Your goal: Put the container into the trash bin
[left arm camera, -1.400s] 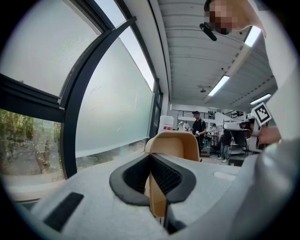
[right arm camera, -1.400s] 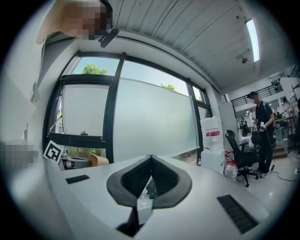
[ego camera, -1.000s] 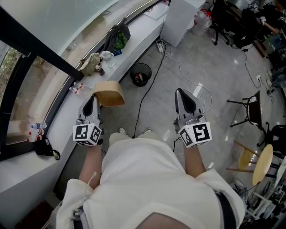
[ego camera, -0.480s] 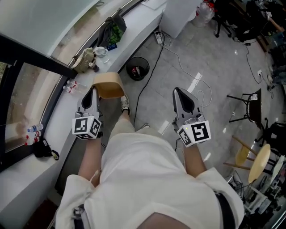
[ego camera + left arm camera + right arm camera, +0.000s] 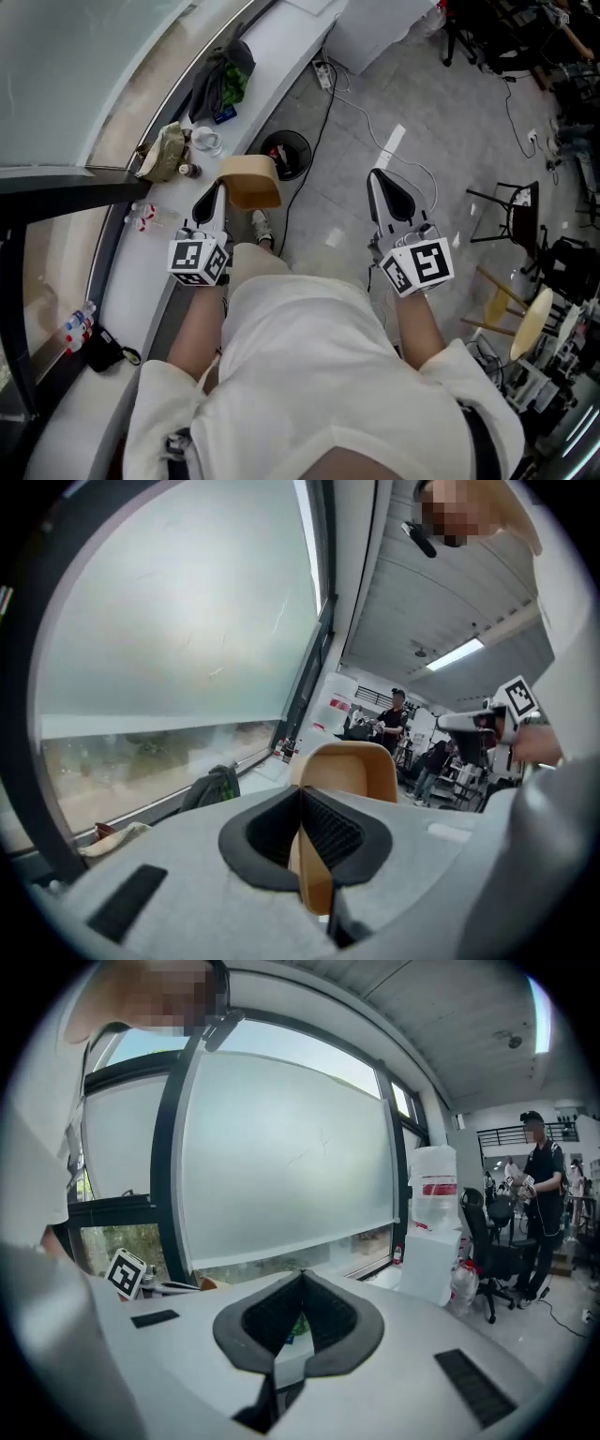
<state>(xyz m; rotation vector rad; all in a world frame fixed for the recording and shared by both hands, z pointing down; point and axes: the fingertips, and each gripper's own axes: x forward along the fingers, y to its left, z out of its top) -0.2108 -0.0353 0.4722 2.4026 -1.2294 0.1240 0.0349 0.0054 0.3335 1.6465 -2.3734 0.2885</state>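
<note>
container pinched in the left gripper, up by the bin

both forearms reach forward from the body, side by side and well apart; each gripper points ahead and a little down, its marker cube on top near the wrist; the left gripper has its jaws almost together, clamped on the thin wall of the tan container; in the left gripper view the wall runs between the pads and the rest of the container stands up beyond the tips; the container is held in the air ahead of the left hand, between the white sill and the black bin; in the head view its far corner overlaps the bin's near rim, but how high it is above the bin cannot be told; the bin stands on the grey floor just beside the sill; the right gripper has its jaws closed tip to tip with nothing between them, held out over the floor, well right of the bin
</note>
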